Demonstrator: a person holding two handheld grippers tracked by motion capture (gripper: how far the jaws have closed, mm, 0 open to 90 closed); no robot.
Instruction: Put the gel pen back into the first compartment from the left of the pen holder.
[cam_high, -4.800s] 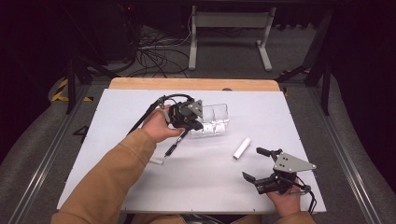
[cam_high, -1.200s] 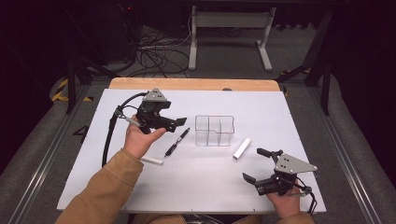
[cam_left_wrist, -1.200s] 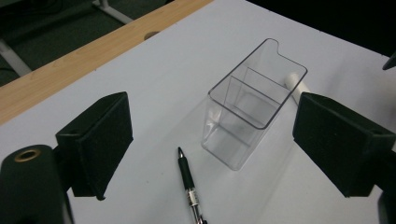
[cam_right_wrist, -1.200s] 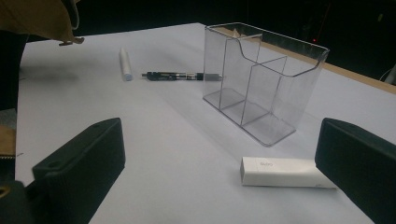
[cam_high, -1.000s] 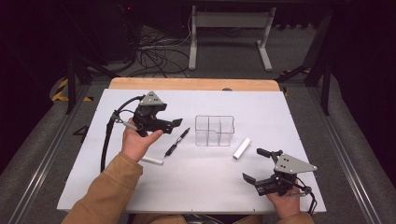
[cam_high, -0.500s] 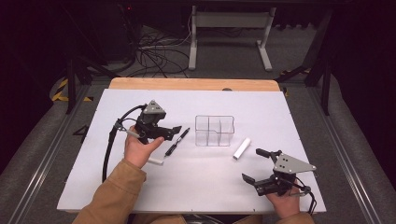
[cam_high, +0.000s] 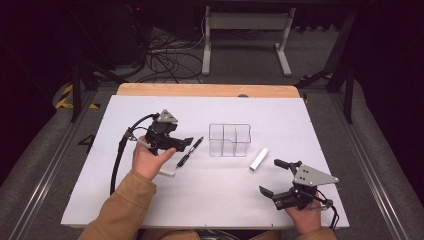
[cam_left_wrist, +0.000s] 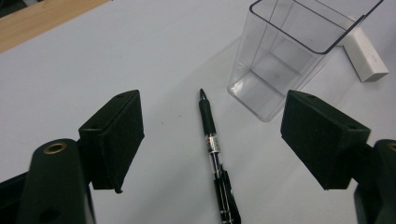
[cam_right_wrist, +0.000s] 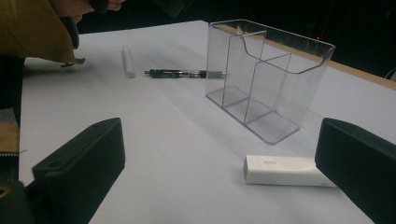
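Pen (cam_left_wrist: 214, 148) between open jaws (untouched)

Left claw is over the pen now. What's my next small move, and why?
Probably lower the left claw straight down and close on the pen. The pen lies flat on the table between the open jaws, untouched, beside the clear organizer.

Your left gripper view cuts the pen (cam_left_wrist: 215, 154) off at its bottom edge. In your right gripper view, the right jaw hides the eraser's (cam_right_wrist: 285, 171) far end.
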